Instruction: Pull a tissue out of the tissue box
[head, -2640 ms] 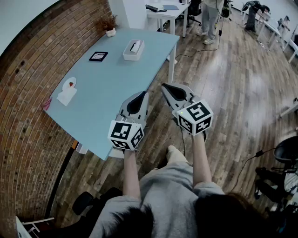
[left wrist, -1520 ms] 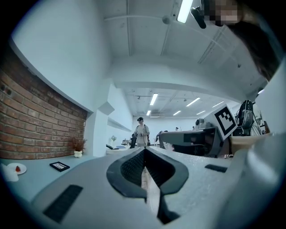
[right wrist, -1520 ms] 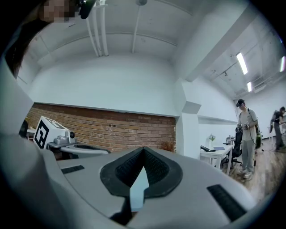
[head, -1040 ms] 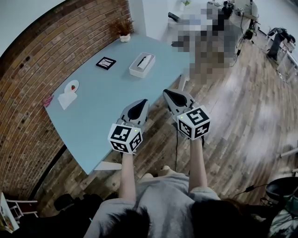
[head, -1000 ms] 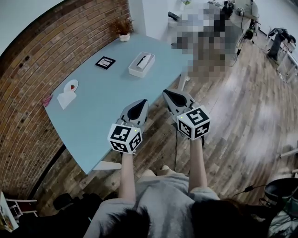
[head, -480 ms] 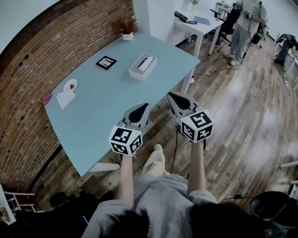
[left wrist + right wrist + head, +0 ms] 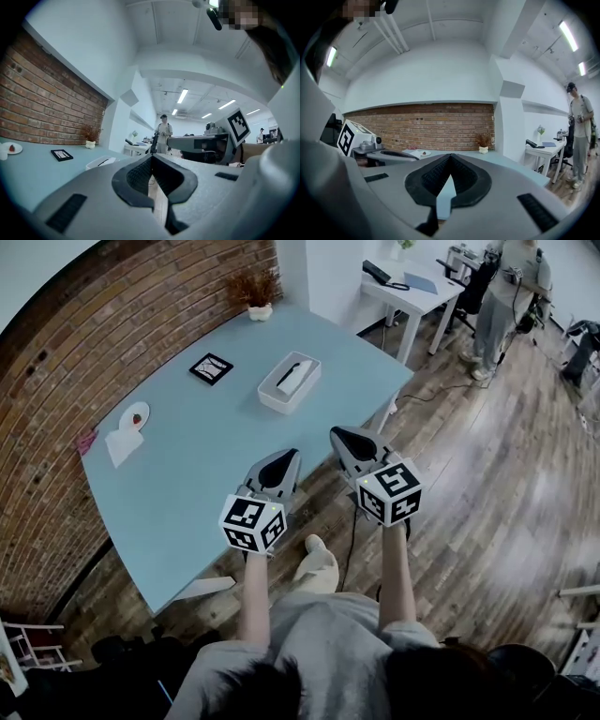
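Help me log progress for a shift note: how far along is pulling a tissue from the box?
Done: nothing yet. The tissue box sits on the table with nothing drawn from it.
In hand: the left tool and right tool are both shut and empty, near the table's edge, well short of the box.
Left: reach the box, open a tool, grip a tissue, pull it out.

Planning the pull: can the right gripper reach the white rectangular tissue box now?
Probably not yet: the shut right gripper hangs beside the light blue table, short of the white rectangular tissue box; bare tabletop lies between.
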Demonstrator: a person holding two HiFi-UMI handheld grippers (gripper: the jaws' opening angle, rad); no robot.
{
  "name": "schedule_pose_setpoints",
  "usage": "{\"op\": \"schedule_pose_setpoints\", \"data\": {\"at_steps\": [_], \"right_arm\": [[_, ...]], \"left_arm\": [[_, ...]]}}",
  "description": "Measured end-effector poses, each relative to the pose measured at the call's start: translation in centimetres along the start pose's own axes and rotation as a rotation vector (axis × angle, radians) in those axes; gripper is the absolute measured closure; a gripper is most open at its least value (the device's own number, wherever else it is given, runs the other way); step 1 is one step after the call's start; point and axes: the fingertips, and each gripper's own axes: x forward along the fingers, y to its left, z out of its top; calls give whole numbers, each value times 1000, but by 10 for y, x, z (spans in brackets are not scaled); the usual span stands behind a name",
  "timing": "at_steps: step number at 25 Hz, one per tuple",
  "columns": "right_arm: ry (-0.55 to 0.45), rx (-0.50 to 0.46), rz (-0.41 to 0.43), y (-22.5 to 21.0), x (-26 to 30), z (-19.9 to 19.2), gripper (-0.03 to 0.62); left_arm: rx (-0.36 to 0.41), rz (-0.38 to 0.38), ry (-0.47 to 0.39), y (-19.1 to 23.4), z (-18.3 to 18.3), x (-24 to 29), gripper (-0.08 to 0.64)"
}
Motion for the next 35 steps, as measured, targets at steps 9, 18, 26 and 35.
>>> {"op": "schedule_pose_setpoints", "data": {"at_steps": [9, 18, 26, 35], "right_arm": [[32, 13, 37, -42, 47, -3, 594], [74, -16, 57, -81, 91, -1, 594], [122, -64, 82, -117, 137, -2, 594], [140, -92, 133, -132, 179, -7, 593]], "left_arm": [[-23, 15, 30, 35, -1, 53, 557], [-50, 40, 45, 77, -1, 94, 557], [-86, 63, 58, 112, -3, 134, 557], [-106, 126, 59, 138, -8, 143, 557]]}}
